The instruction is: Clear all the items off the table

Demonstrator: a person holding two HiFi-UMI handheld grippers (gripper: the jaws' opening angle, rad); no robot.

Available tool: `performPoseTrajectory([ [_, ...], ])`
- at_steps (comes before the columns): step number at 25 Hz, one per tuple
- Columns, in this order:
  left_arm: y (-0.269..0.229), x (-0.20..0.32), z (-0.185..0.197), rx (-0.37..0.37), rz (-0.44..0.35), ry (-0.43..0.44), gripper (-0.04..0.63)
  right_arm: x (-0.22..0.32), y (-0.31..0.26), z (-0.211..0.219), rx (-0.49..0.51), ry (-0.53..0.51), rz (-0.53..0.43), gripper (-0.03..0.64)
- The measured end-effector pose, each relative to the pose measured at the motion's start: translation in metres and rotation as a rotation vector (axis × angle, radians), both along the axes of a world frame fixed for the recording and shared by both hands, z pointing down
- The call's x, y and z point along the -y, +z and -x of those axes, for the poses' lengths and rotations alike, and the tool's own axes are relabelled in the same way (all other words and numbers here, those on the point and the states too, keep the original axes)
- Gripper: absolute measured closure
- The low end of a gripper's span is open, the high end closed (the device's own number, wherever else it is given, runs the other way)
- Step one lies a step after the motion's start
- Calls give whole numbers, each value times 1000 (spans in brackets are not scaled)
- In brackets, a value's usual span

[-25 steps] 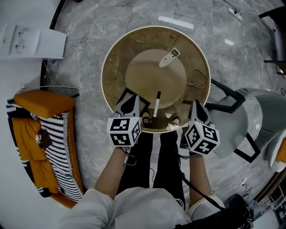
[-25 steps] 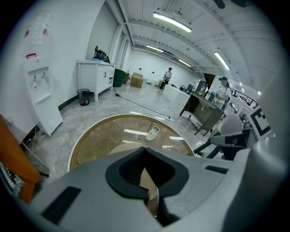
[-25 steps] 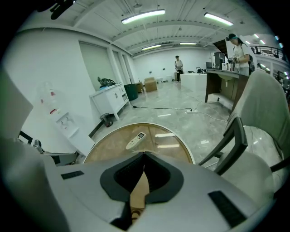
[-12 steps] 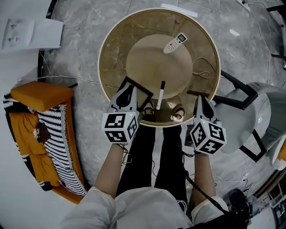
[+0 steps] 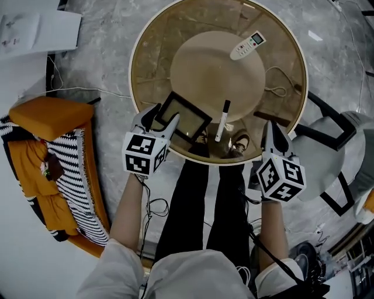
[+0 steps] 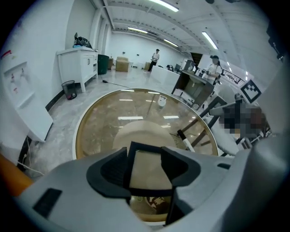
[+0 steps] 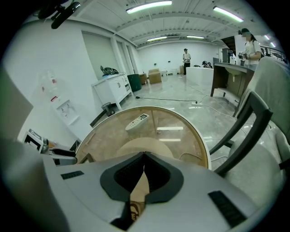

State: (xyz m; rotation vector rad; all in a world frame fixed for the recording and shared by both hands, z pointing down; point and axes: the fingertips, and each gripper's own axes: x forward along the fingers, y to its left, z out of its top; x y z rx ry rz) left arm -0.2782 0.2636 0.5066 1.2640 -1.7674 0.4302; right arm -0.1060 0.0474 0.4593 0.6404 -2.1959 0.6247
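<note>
The left gripper's (image 5: 160, 119) jaws have just been opening; the black frame (image 5: 186, 118), at the table's (image 5: 156, 58) near-left edge, shows in their gap, unpressed. It should seat the frame deep before closing. The right gripper's (image 5: 273, 132) jaws are together, empty.

Bright ceiling strip lights (image 7: 144, 7), glare on glass tabletop (image 6: 131, 118), dark fisheye corners

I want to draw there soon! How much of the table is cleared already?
Nothing looks cleared yet. The left tool, whose jaws have just been opening, sits around the black frame without gripping it. The right tool is shut and empty. The black frame, marker and remote are all on the table.
</note>
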Motion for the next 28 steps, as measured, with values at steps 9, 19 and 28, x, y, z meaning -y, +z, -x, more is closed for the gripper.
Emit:
performPoseTrajectory([
  [9,47,-22,12,-43,117,149,426,-12,19,9,-26,1,10,594],
  [19,56,-20,11,-123,142,211,484,-19,24,20,-21,30,15,594],
  [28,57,-19,13,-168,198,268,522,-23,26,17,-18,58,23,594],
])
